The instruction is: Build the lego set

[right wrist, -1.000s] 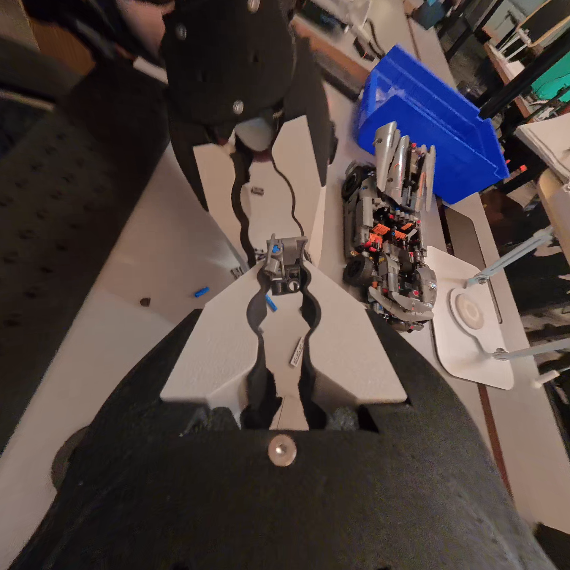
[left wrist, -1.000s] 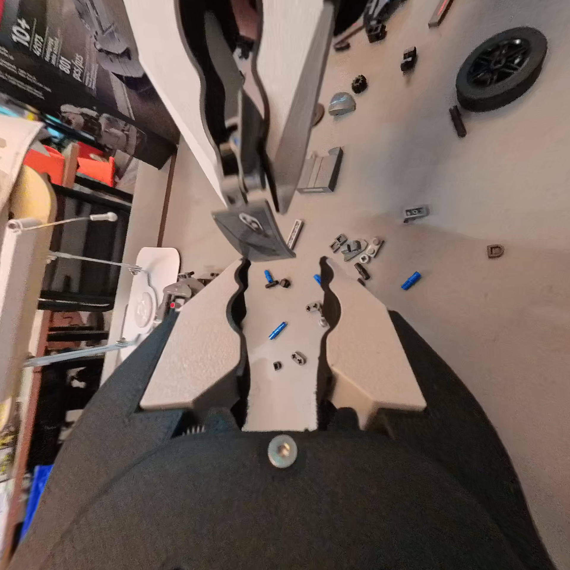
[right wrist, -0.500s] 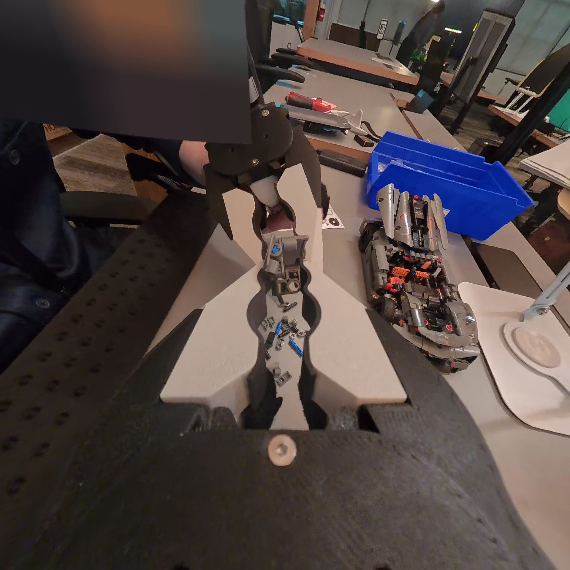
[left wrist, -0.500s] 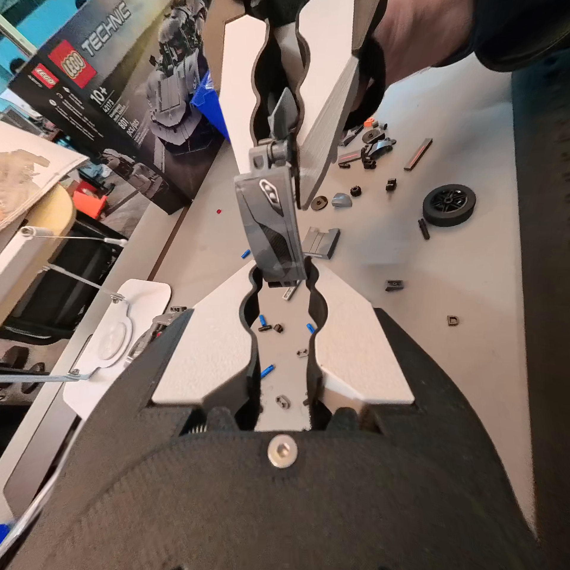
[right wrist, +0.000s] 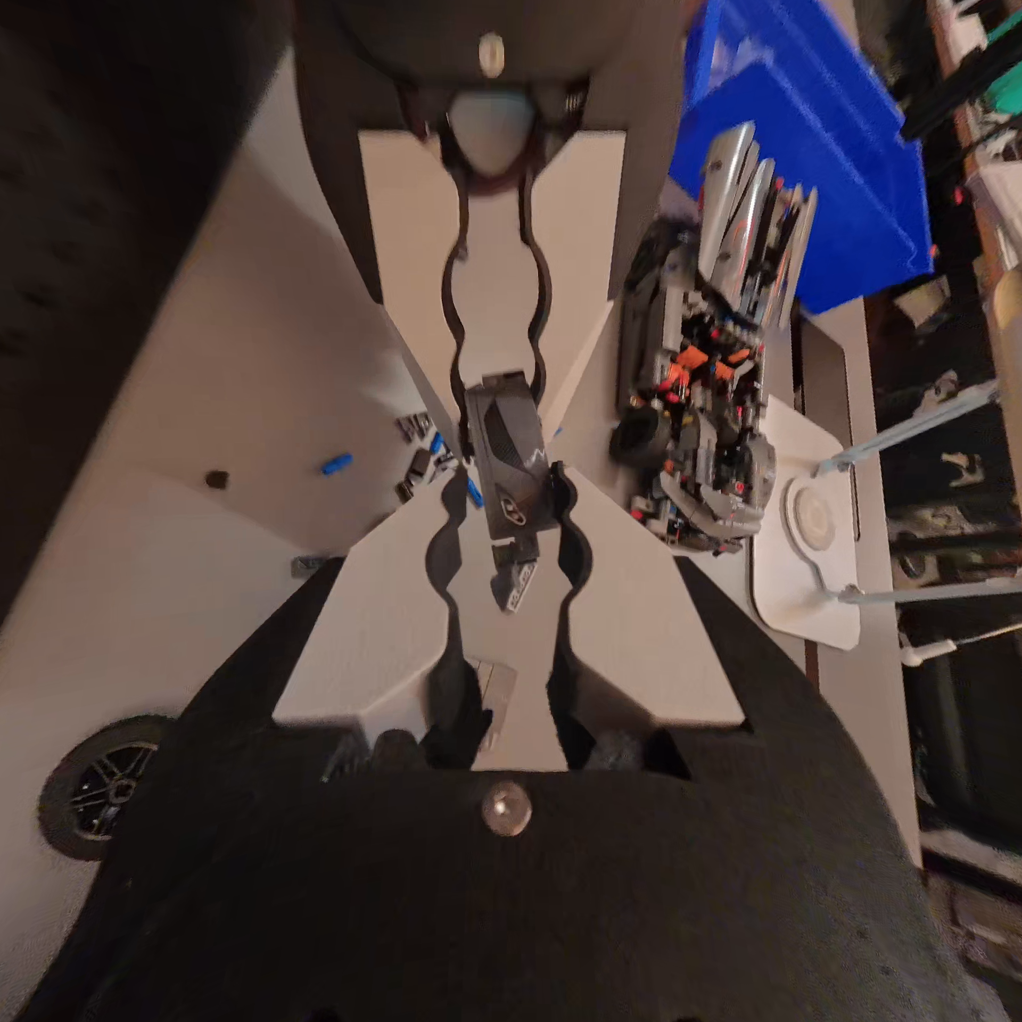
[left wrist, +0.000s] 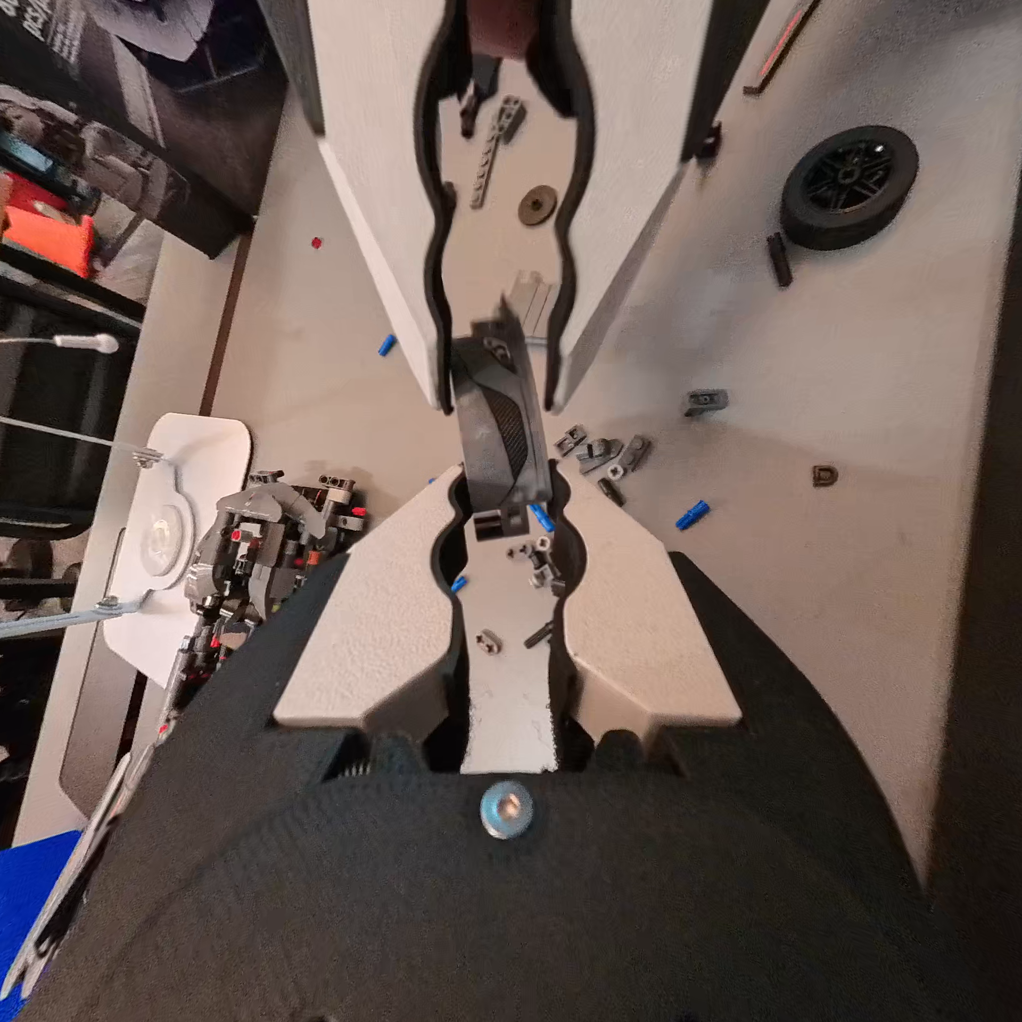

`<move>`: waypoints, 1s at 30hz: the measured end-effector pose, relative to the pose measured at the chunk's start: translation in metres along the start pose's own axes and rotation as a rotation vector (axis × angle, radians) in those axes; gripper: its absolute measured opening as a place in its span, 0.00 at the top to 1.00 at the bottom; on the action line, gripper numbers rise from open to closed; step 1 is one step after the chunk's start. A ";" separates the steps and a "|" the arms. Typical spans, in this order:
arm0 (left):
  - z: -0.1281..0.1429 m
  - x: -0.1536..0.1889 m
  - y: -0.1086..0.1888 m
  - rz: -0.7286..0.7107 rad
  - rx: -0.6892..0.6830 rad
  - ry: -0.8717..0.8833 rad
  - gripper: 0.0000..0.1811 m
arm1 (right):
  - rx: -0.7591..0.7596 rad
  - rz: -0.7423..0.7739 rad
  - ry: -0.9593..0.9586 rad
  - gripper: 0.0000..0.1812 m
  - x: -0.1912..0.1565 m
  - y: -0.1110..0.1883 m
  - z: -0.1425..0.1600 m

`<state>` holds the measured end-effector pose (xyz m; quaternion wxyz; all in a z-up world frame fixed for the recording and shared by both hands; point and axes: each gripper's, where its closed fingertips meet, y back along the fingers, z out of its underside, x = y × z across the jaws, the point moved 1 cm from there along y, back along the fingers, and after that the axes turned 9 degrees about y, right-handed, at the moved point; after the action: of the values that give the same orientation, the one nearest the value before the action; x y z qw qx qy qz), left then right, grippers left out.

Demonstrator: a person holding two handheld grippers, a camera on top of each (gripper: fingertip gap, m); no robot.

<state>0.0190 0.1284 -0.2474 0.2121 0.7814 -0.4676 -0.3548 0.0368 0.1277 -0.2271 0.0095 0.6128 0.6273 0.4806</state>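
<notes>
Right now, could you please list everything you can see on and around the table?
Panel: one, dark grey, between both tools' tips.
Car model: one, grey with orange, on table.
Wheel: one, black, on table.
Bin: one, blue, behind car model.
Pins: several, blue, scattered.
Small pieces: many, grey and black, scattered.
Box: one, dark, table edge.
Left tool: white and black, at panel; grip unclear.
Right tool: same colours, opposite end; grip unclear.

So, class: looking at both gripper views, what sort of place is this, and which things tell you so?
Probably a workshop or lab bench set up for model building. Loose small parts and a spare wheel lie on the pale table, a half-built model car sits beside a blue storage bin.
</notes>
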 end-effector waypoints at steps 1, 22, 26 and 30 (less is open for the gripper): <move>-0.001 0.001 0.000 0.005 0.005 -0.001 0.87 | -0.025 -0.001 0.007 0.87 -0.001 -0.003 0.004; -0.014 -0.006 0.010 0.129 0.180 0.198 0.87 | 0.242 -0.060 -0.234 0.87 0.017 0.023 -0.011; -0.018 -0.009 0.014 0.133 0.214 0.219 0.92 | 0.261 -0.073 -0.246 0.87 0.017 0.025 -0.013; -0.019 -0.009 0.016 0.145 0.223 0.235 0.94 | 0.247 -0.080 -0.235 0.87 0.015 0.023 -0.011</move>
<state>0.0211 0.1290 -0.2214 0.2024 0.8003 -0.5312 -0.1910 0.0442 0.1273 -0.1982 0.0265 0.6360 0.6999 0.3240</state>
